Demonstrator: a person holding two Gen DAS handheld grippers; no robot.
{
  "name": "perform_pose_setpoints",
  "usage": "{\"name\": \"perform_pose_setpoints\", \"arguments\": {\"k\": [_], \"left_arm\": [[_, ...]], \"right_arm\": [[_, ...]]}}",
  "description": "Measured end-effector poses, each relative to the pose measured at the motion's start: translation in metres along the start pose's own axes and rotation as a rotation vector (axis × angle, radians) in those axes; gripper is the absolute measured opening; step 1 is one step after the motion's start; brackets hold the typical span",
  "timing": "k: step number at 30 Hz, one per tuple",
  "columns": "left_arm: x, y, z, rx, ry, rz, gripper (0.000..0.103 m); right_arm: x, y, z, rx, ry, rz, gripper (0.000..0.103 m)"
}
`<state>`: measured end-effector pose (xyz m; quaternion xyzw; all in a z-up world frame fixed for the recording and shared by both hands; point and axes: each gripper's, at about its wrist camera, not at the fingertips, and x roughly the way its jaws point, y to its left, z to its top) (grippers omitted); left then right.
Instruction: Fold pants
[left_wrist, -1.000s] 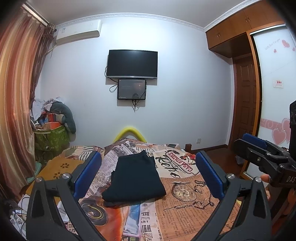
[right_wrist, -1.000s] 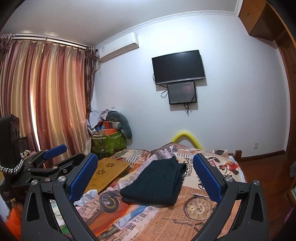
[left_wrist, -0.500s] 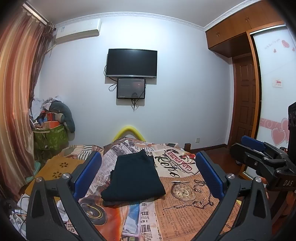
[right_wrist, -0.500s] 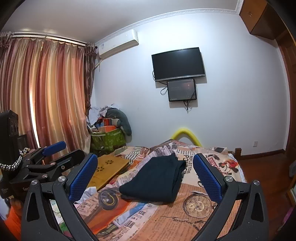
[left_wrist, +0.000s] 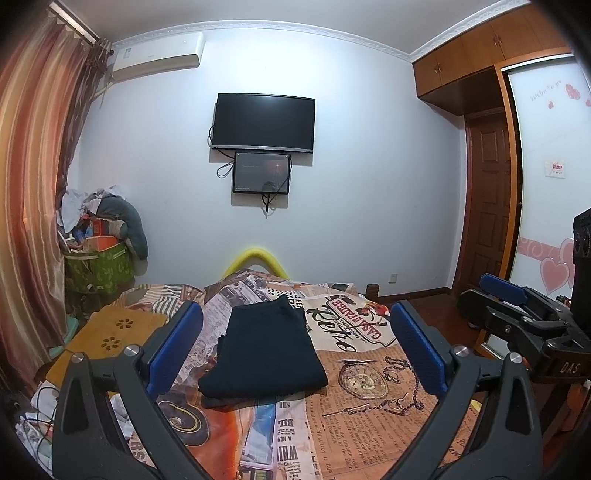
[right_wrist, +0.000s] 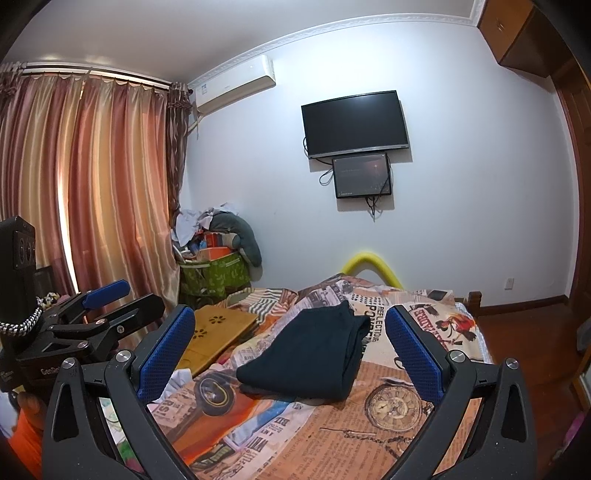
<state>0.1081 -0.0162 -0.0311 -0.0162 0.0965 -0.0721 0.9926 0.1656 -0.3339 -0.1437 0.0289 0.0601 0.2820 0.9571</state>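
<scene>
Dark pants (left_wrist: 264, 350) lie folded into a compact rectangle on the bed's newspaper-print cover (left_wrist: 369, 406); they also show in the right wrist view (right_wrist: 310, 358). My left gripper (left_wrist: 295, 350) is open and empty, held above the near part of the bed, clear of the pants. My right gripper (right_wrist: 290, 354) is open and empty too, held back from the pants. Each gripper shows at the edge of the other's view: the right one (left_wrist: 517, 314) and the left one (right_wrist: 92, 314).
A wooden lap tray (left_wrist: 110, 336) lies at the bed's left. A green bin piled with clothes (left_wrist: 98, 254) stands by the curtain (right_wrist: 92, 184). A TV (left_wrist: 264, 122) hangs on the far wall. A wardrobe and door (left_wrist: 491, 206) are at the right.
Both grippers have drifted slightly; the view has lifted a little. The pants have not moved and both grippers stay open.
</scene>
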Motion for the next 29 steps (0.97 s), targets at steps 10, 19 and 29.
{"name": "perform_pose_setpoints", "arguments": {"k": [10,19,29], "left_arm": [[0.0018,0.0030,-0.0018,-0.003,0.007,-0.011,0.103],[0.0012,0.0032,-0.0026,-0.007,0.008,-0.024,0.103],[0.0025,0.0071,-0.0025,-0.018,0.016,-0.036,0.103]], "right_arm": [[0.0016,-0.0020,0.0005,0.006,-0.004,0.001,0.103],[0.0017,-0.0011,-0.0002,0.007,-0.005,0.000,0.103],[-0.0002,0.0012,-0.0007,0.012,-0.007,0.001,0.103]]}}
